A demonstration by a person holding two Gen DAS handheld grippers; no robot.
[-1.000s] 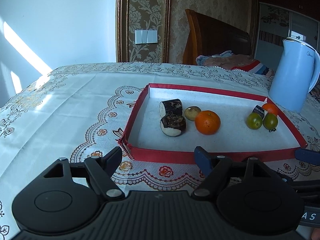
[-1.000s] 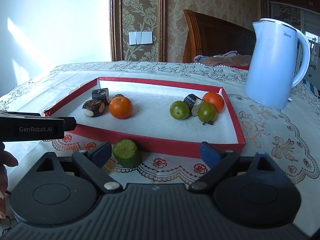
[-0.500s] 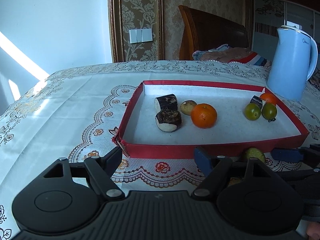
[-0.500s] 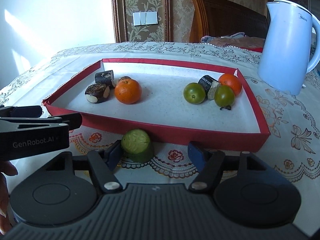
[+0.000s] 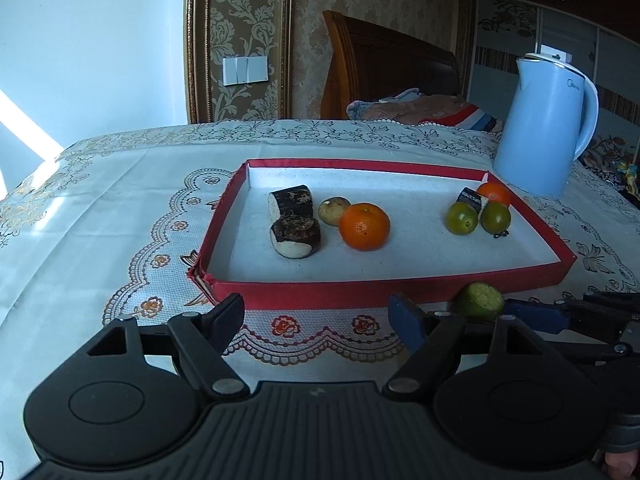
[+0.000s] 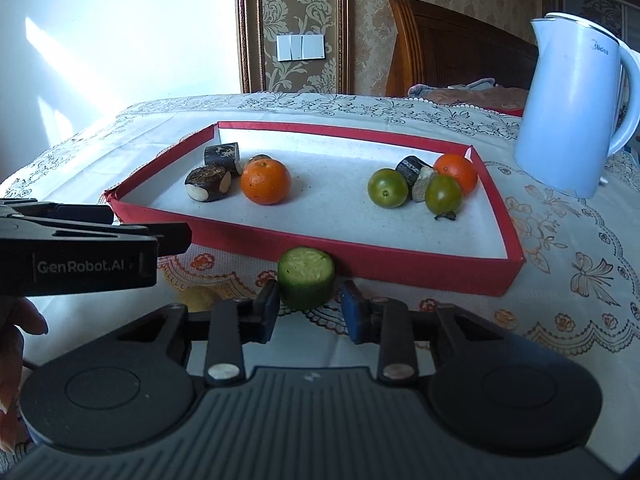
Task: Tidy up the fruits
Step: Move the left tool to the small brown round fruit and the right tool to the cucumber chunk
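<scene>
Green cucumber chunk (image 6: 306,278) looks light, firm, slick-skinned; best pinched across curved sides. Right gripper (image 6: 310,312) clamped on it, near red tray (image 6: 400,266). Left gripper (image 5: 320,318) gaping, empty.

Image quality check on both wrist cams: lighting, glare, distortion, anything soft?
Left wrist: sun patch blown out on the left wall, wardrobe corner dark, tray and orange sharp. Right wrist: wall glare washes the upper left, kettle bows outward from fisheye stretch, green chunk crisp and casting a soft shadow, hand at the left edge dark and blurred.
</scene>
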